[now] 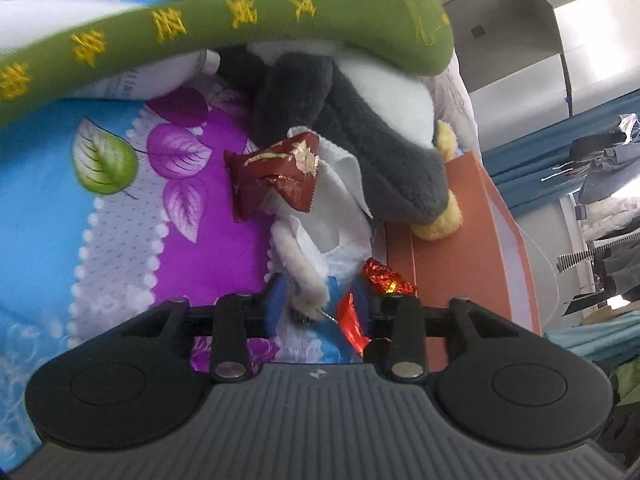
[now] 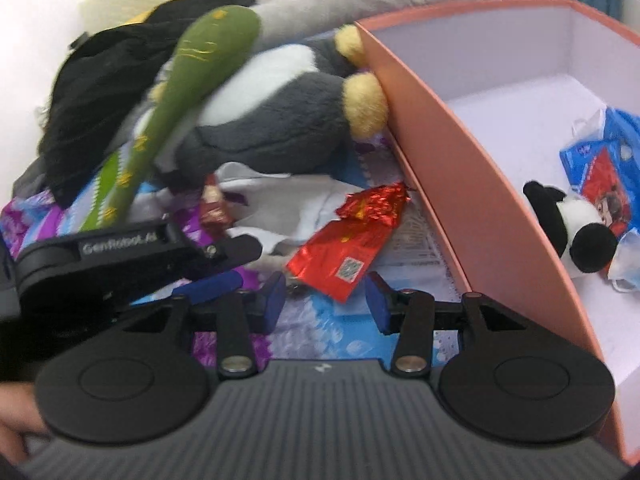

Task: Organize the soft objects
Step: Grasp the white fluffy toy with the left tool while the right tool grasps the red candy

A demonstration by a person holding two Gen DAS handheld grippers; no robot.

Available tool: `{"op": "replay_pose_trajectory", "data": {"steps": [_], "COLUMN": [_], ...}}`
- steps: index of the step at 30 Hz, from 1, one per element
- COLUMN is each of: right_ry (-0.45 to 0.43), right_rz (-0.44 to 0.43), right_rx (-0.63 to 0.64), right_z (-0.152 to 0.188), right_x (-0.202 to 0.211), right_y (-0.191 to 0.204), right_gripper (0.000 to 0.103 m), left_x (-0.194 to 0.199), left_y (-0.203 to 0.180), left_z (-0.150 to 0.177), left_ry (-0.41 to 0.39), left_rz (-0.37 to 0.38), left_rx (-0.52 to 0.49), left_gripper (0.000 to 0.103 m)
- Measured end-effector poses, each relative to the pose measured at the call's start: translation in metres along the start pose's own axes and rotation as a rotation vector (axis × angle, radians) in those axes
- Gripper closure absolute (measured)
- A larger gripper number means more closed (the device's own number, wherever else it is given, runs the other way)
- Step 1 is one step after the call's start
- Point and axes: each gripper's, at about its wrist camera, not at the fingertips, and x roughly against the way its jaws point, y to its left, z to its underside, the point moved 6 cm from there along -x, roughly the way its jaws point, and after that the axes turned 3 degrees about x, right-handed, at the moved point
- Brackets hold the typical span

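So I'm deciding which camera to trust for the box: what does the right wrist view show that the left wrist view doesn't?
Only the right wrist view: the inside of the pink box, holding a panda toy and blue packets; black cloth; the left gripper from the side.

Only the left wrist view: a grey cabinet, hanging clothes, and a fuzzy white piece between the left gripper's fingers.

Both: green plush stick, grey plush, red foil wrapper, dark red wrapper, floral sheet.
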Motion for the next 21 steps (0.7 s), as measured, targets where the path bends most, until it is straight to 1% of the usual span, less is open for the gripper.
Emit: {"op": "replay_pose_trajectory", "data": {"steps": [1,2,4,5,6,8,10,11,13,15,21], "right_ry": [0.002,0.004,0.020,0.028,0.036,0.036,0.030,0.026,0.017,0.003,-0.024], "right_rz": [0.015,0.024,0.015,0.010,0.003,-0.010,-0.011,-0.012,-0.019,-0.016,-0.031], "right_rx": [0.001,0.009,-0.001,-0.010,-0.017,-0.010,-0.003,-0.004,0.010,0.029,0.071], "right_z": [-0.001,-0.002,-0.003,-0.003,-0.003,-0.003,-0.004,-0.005,-0.007,-0.009,-0.011], "right_x": [-0.004,-0.007,-0.014,-0.017,-0.019,-0.021,-0.021,-0.020,-0.016,-0.010,0.014], "right_y": [-0.001,-0.002,-0.004,-0.005,-0.007,-0.005,-0.004,-0.003,-0.002,0.000,0.004], "right_gripper": [0.056,0.056,0.057,0.057,0.055,0.061,0.083,0.086,0.096,0.099,0.100], "left_x": [-0.005,-0.011,-0.019,-0.022,-0.025,-0.031,-0.032,-0.032,-0.028,-0.024,0.006], "left_y": [0.001,0.001,0.003,0.003,0.003,0.003,0.002,0.000,-0.003,-0.004,-0.007], "left_z": [-0.001,-0.002,-0.003,-0.003,-0.003,-0.003,-0.003,-0.003,-0.003,-0.002,0.000], "left_ry": [0.007,0.015,0.028,0.033,0.036,0.041,0.033,0.026,0.015,0.012,-0.015], "left_rz": [0.003,0.005,0.008,0.005,0.000,-0.006,-0.005,-0.005,-0.010,-0.021,-0.043], "left_rx": [0.004,0.008,0.018,0.015,0.010,0.011,0.006,-0.003,-0.017,-0.024,-0.039], "left_gripper": [0.071,0.076,0.082,0.088,0.092,0.093,0.093,0.093,0.094,0.094,0.094]}}
